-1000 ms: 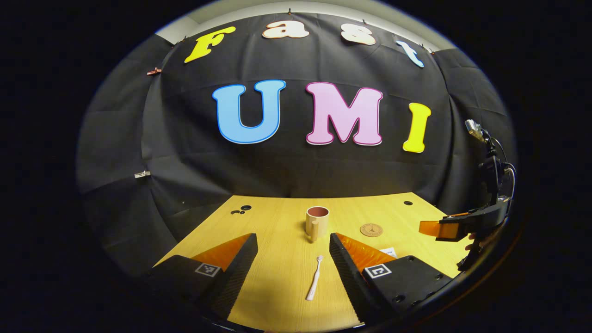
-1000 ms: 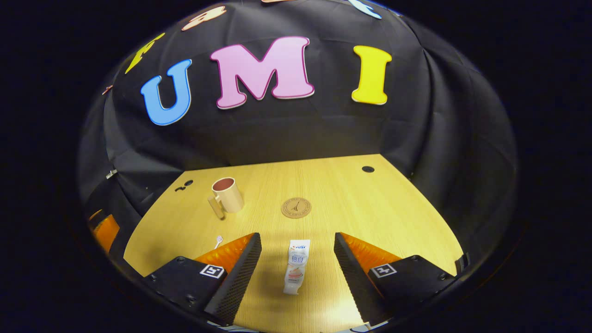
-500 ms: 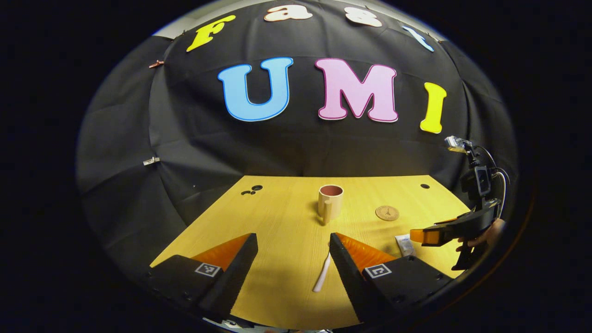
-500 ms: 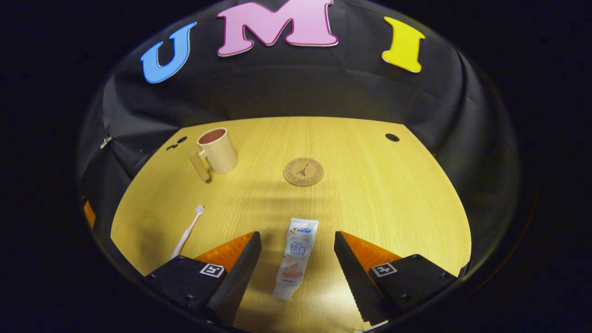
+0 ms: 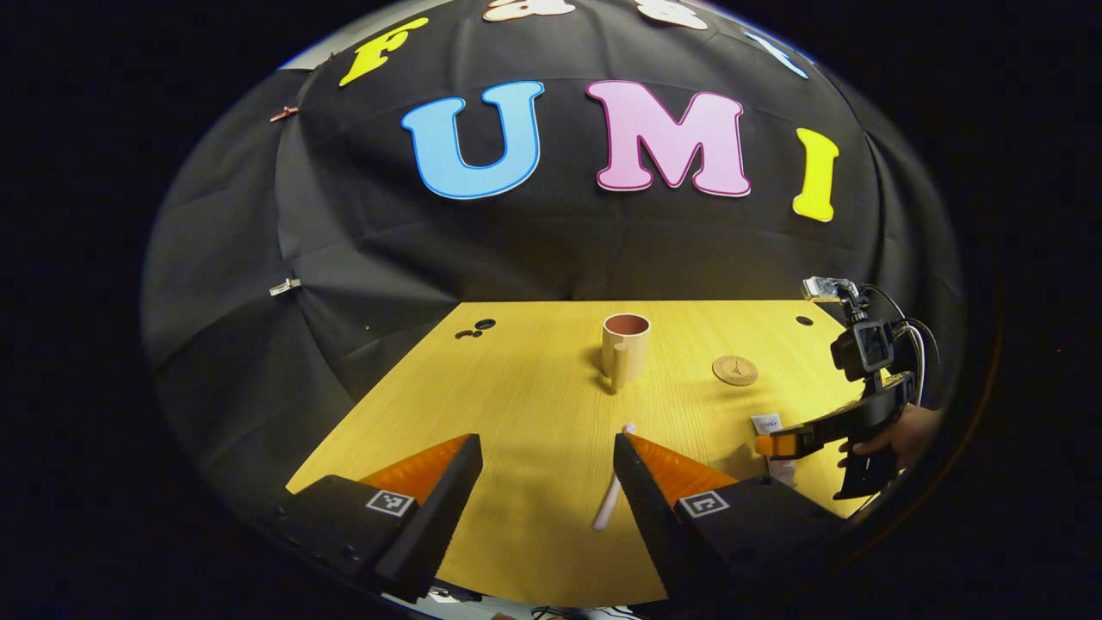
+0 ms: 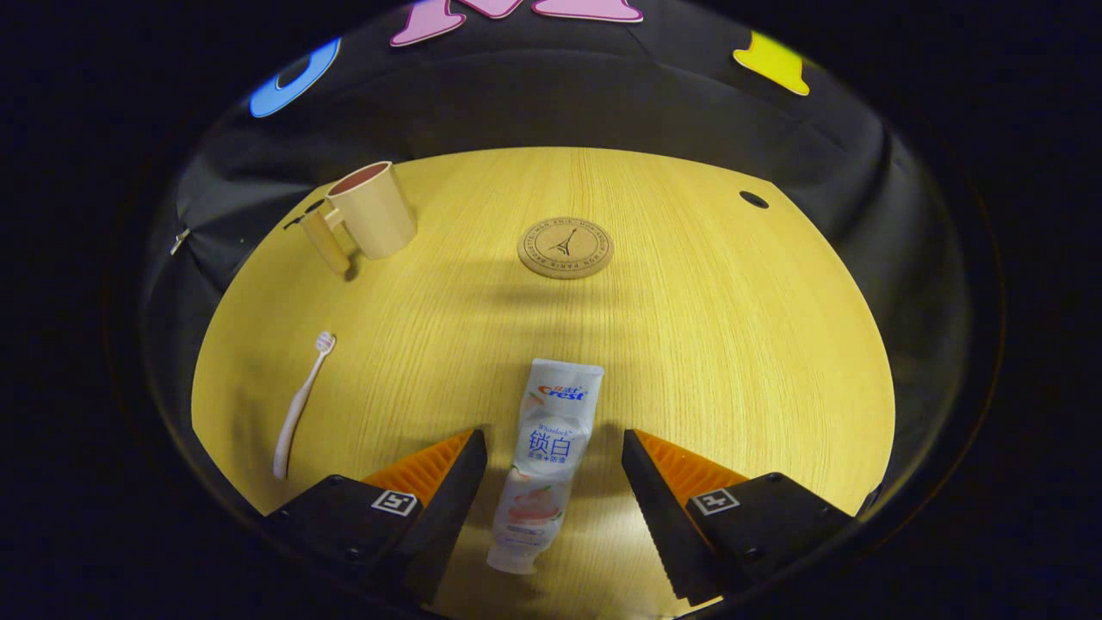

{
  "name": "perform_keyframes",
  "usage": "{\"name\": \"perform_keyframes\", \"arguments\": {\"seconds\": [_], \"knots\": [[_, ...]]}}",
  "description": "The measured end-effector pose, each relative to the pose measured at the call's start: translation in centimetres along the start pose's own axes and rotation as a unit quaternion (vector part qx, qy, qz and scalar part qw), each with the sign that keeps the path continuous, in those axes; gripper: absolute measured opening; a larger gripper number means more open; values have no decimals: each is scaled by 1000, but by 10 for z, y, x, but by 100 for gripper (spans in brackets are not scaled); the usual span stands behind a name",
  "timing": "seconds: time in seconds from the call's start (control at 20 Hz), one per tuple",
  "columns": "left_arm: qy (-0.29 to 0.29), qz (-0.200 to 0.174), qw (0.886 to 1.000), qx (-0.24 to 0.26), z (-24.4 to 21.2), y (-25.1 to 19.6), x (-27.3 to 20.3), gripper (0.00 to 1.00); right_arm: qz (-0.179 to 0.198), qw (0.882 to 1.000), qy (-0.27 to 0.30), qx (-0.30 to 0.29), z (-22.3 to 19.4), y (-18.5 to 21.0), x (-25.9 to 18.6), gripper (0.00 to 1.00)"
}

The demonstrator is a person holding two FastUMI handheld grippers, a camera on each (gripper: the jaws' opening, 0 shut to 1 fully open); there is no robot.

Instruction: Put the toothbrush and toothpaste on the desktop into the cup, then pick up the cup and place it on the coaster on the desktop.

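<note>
Between right claw (image 6: 551, 482) fingers: toothpaste (image 6: 547, 461), cap nearest camera.

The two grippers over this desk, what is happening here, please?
A person holds one gripper in each hand and is about to pick things up. The right gripper is open, its fingers on either side of the toothpaste, which lies flat on the desktop. The left gripper is open, with the toothbrush lying close to one of its fingers. Nothing is gripped yet. The cup stands upright and empty, and the coaster is bare.
</note>
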State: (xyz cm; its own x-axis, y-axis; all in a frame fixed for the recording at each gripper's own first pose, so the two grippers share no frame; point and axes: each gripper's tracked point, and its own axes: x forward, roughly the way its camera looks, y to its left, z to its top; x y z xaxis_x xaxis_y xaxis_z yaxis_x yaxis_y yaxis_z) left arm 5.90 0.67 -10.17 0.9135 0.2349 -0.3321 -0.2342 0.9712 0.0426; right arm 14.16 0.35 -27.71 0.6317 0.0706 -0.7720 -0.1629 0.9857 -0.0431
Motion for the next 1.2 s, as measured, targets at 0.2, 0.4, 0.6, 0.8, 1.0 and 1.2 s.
{"name": "perform_keyframes", "arguments": {"seconds": [0.2, 0.4, 0.6, 0.8, 1.0, 1.2], "knots": [[3, -10, 1000, 5, 1, -6, 7, 97, -2, 1000, 13, 9, -5, 2, 8, 98], [5, -18, 1000, 4, 0, -10, 8, 99, -9, 1000, 22, 10, -5, 3, 8, 90], [6, -22, 1000, 3, -3, -11, 9, 99, -6, 999, 42, 5, -4, 4, 9, 53], [9, -24, 1000, 2, -7, -14, 8, 99, 0, 998, 69, -5, -6, 3, 8, 50], [13, -24, 1000, -1, -11, -17, 7, 99, -2, 998, 58, -29, -5, 5, 6, 32], [18, -24, 1000, -2, -15, -19, 11, 99, 8, 998, 58, -25, -7, 4, 2, 29]]}}
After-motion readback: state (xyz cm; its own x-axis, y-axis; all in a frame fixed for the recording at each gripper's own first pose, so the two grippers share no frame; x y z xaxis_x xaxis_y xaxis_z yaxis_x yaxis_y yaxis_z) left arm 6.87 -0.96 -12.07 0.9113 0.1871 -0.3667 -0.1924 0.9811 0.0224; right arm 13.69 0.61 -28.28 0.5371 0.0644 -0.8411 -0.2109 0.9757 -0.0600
